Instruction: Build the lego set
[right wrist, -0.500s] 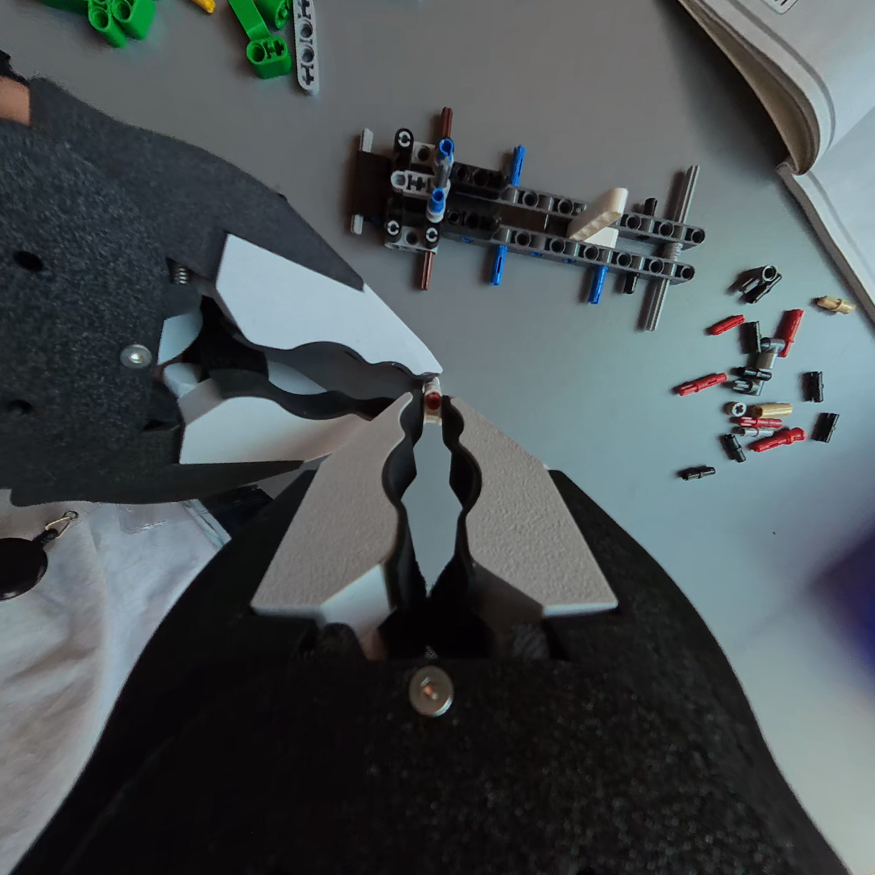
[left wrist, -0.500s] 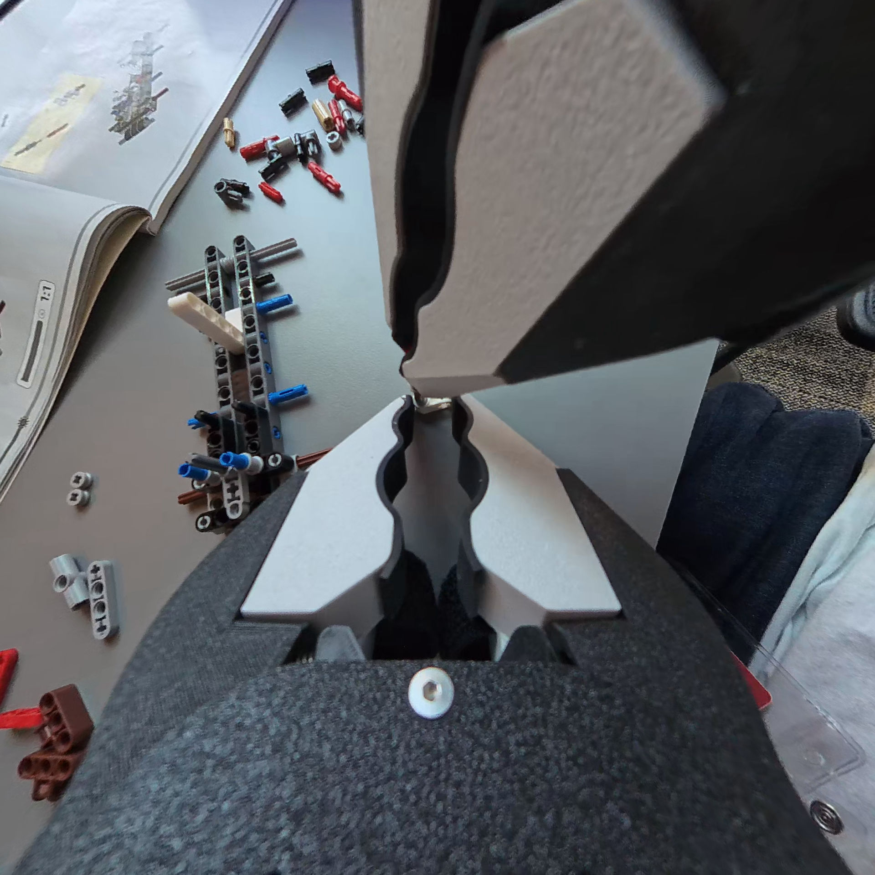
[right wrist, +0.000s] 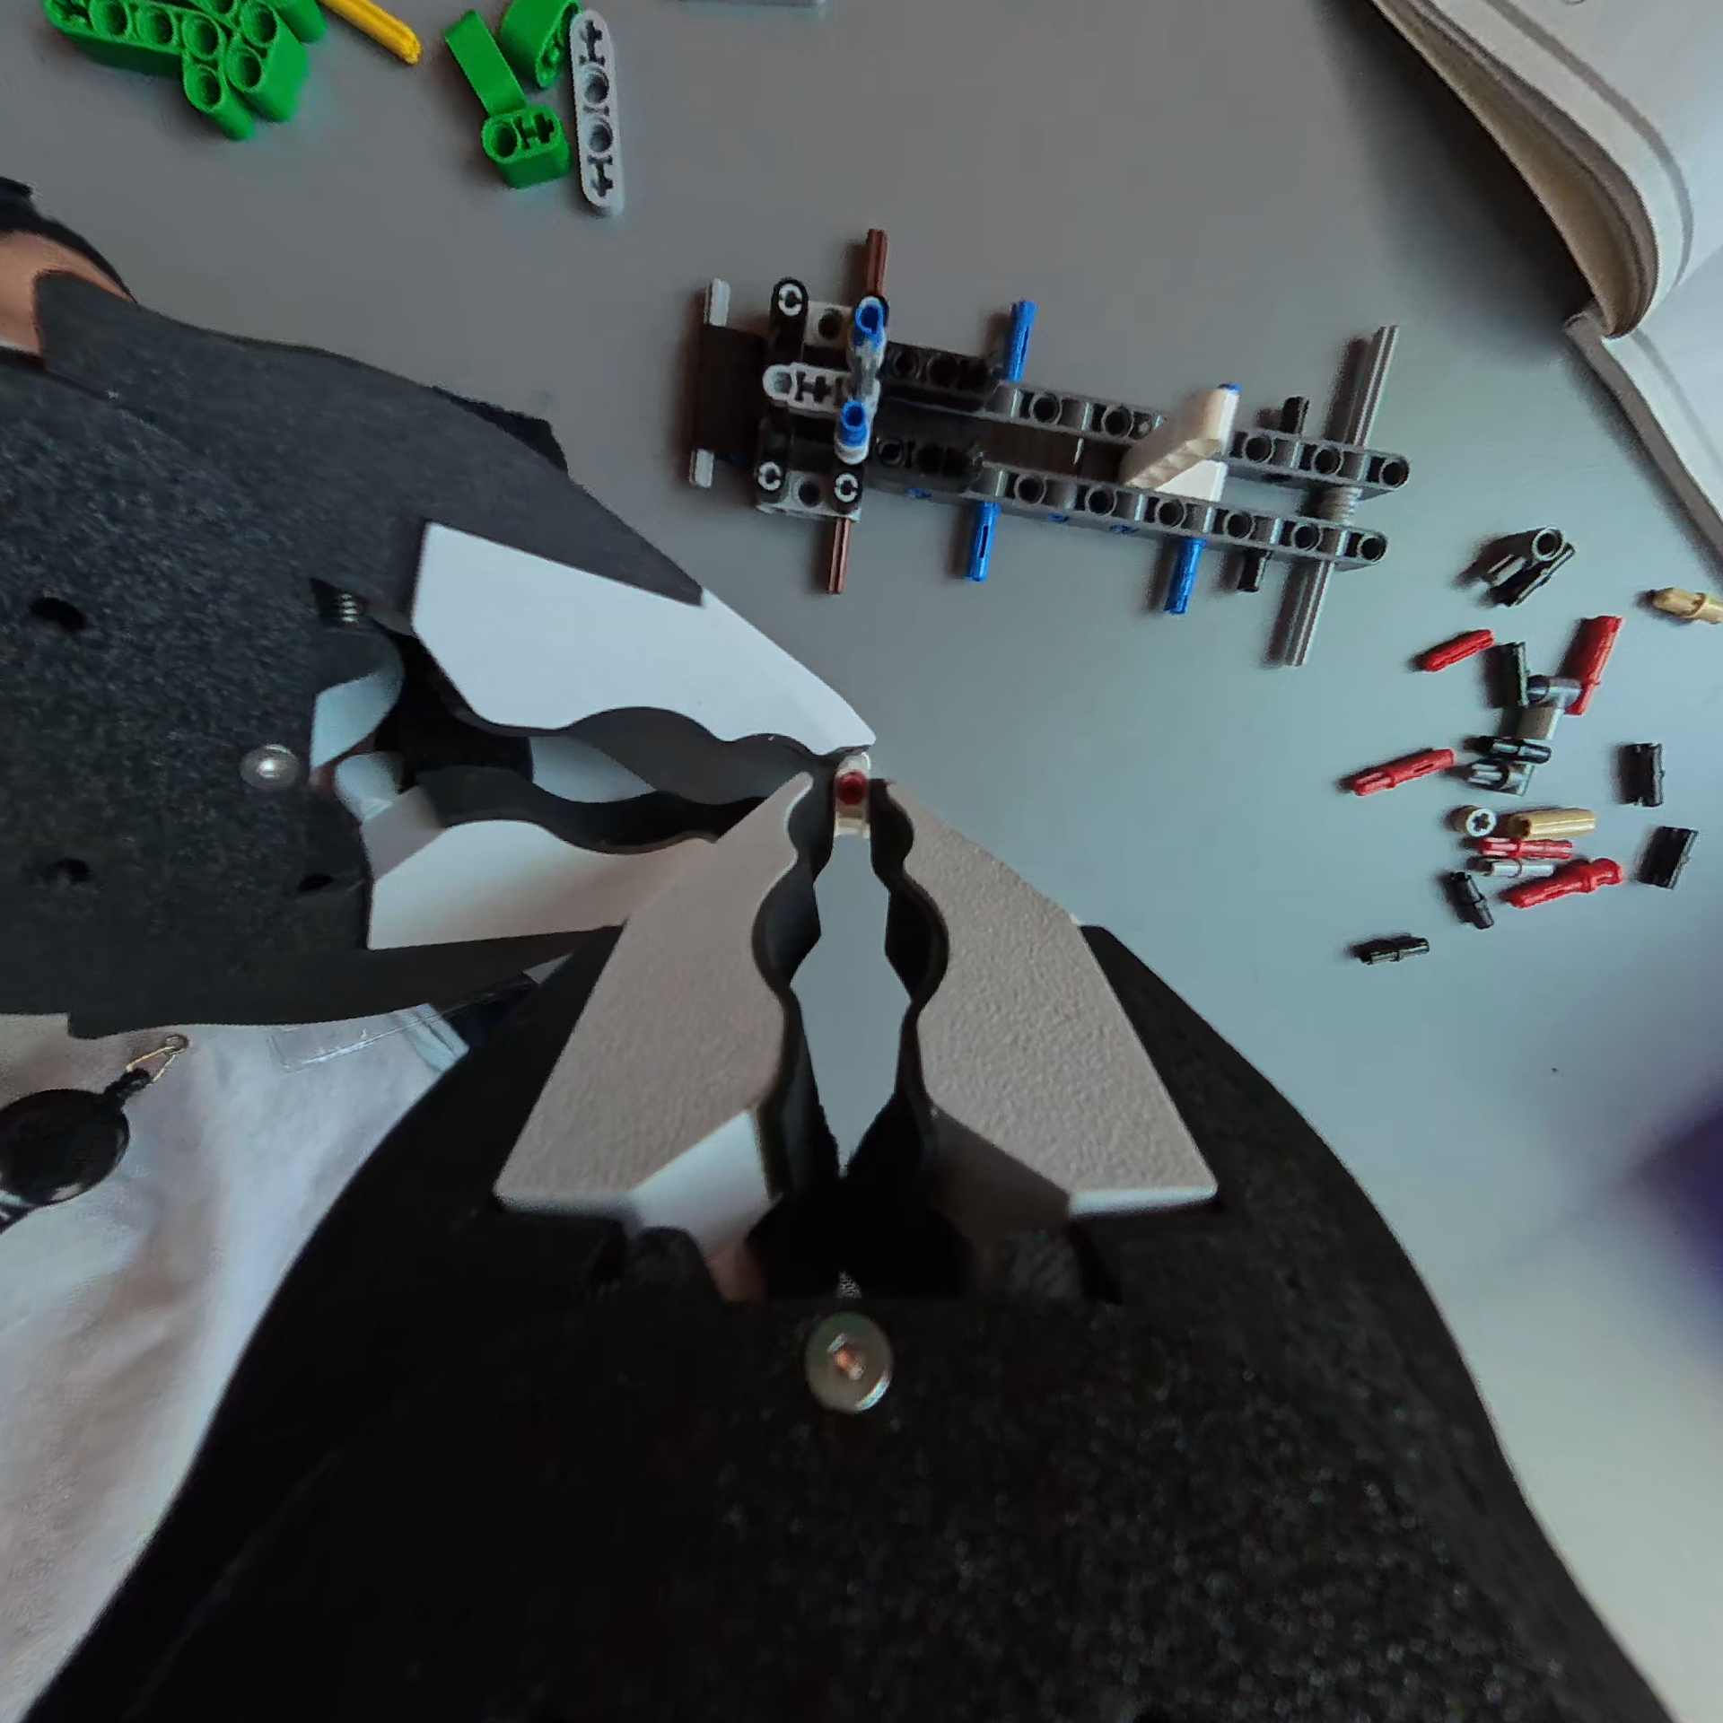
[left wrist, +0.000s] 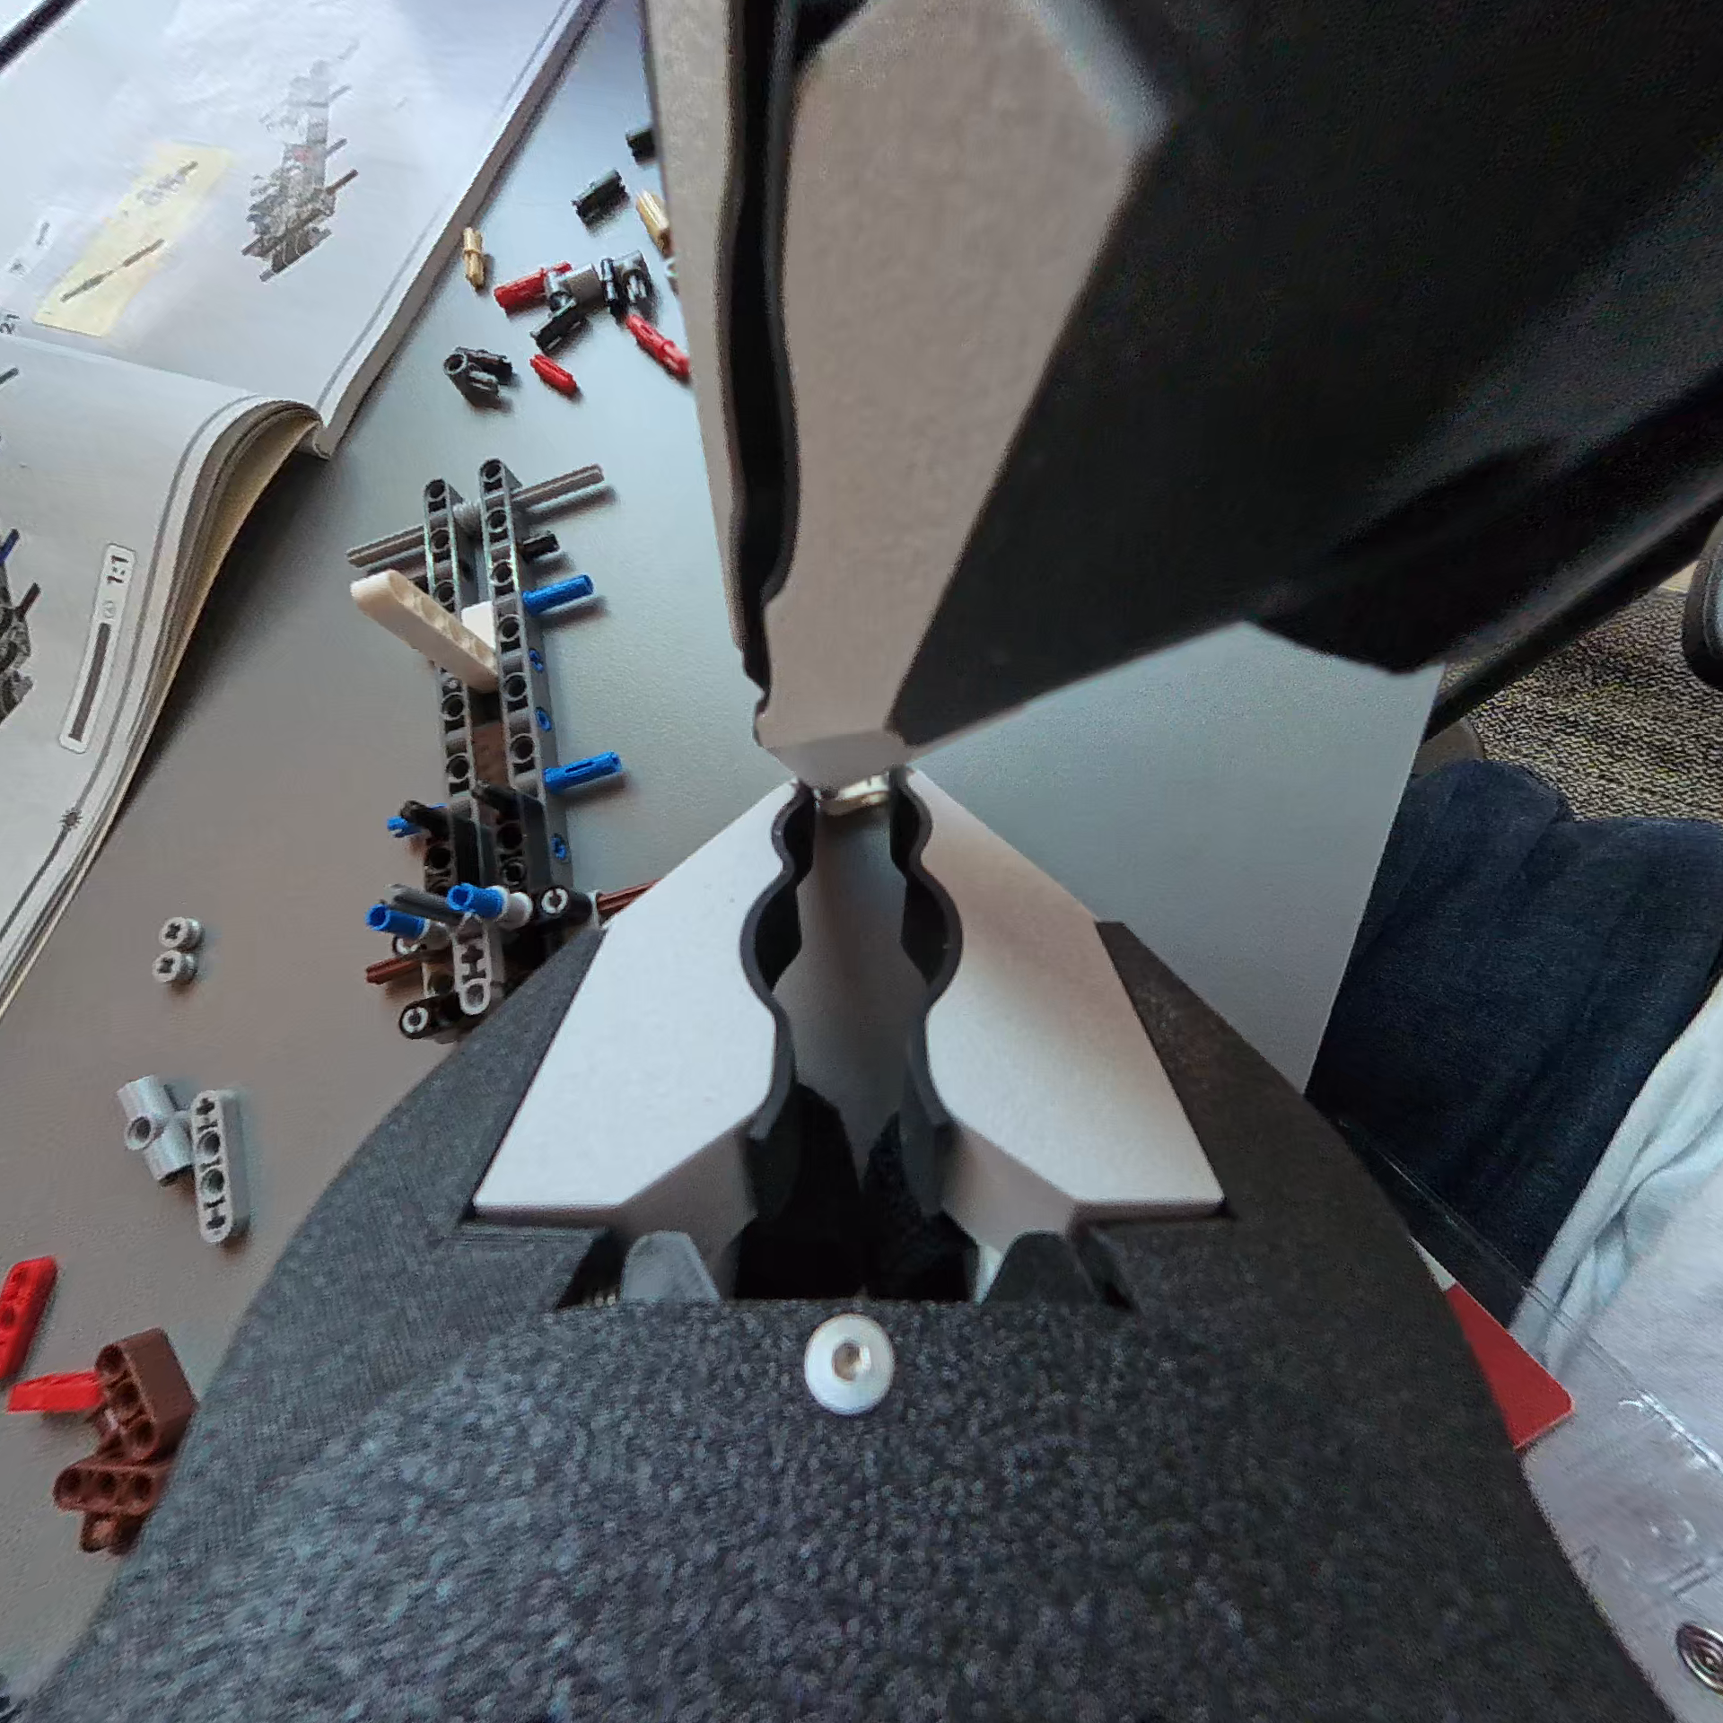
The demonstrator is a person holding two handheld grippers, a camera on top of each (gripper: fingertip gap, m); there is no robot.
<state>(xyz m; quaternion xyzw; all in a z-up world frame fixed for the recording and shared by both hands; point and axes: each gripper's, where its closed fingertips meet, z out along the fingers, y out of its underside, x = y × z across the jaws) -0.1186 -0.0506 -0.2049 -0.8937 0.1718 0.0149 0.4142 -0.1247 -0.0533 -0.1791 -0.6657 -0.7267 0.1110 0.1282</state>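
Note:
My left gripper (left wrist: pixel 853 800) is shut on a small light grey piece (left wrist: pixel 853 800), held up above the grey table (left wrist: pixel 1165 792). My right gripper (right wrist: pixel 850 804) is shut on the same small piece (right wrist: pixel 850 820); a red pin end (right wrist: pixel 849 788) shows in it. The two sets of fingertips meet tip to tip: the right gripper (left wrist: pixel 825 751) comes from above in the left wrist view, and the left gripper (right wrist: pixel 839 751) from the left in the right wrist view. The part-built dark grey beam frame (left wrist: pixel 494 727) with blue pins lies flat on the table, also in the right wrist view (right wrist: pixel 1072 447).
An open instruction book (left wrist: pixel 140 233) lies beyond the frame, also in the right wrist view (right wrist: pixel 1585 140). Loose red, black and tan pins (right wrist: pixel 1538 792) lie in a scatter. Green pieces (right wrist: pixel 205 56), grey connectors (left wrist: pixel 186 1147) and brown pieces (left wrist: pixel 121 1436) lie around. A person's lap (left wrist: pixel 1538 979) is at the table edge.
Almost nothing. The right gripper has tilted slightly over the left gripper's tips. Both stay shut on the small piece.

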